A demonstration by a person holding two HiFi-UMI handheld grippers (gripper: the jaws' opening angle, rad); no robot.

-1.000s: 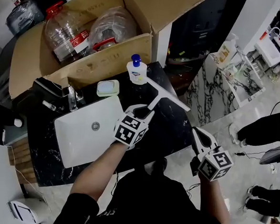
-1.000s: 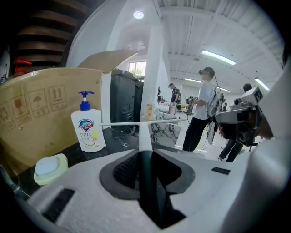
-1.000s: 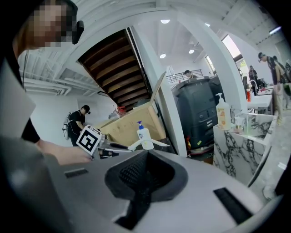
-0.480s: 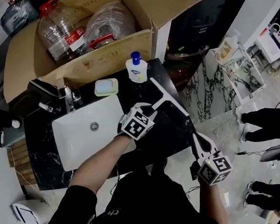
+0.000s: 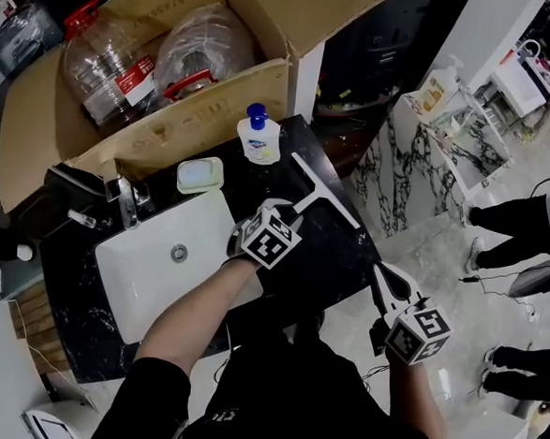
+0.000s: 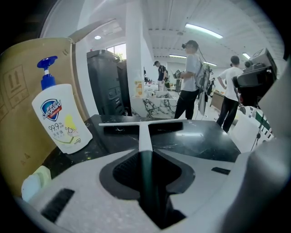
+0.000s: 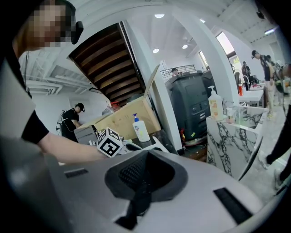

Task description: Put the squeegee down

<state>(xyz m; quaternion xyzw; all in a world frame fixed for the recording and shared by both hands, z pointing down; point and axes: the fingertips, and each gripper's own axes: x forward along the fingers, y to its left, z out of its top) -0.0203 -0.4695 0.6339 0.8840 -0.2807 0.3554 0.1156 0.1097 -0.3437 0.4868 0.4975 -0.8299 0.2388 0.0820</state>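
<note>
Squeegee appears to rest blade-down on the black counter just right of the sink, its handle clamped between the jaws of my left gripper. My right gripper hangs beyond the counter edge, well right of the sink, jaws together on nothing. I judge the tool light and stiff with a soft blade lip, liable to slide on polished stone; mid-handle is the proper hold.

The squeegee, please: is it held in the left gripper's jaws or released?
Held: the squeegee handle sits clamped between the jaws of the left gripper; its blade looks down on the black counter.
</note>
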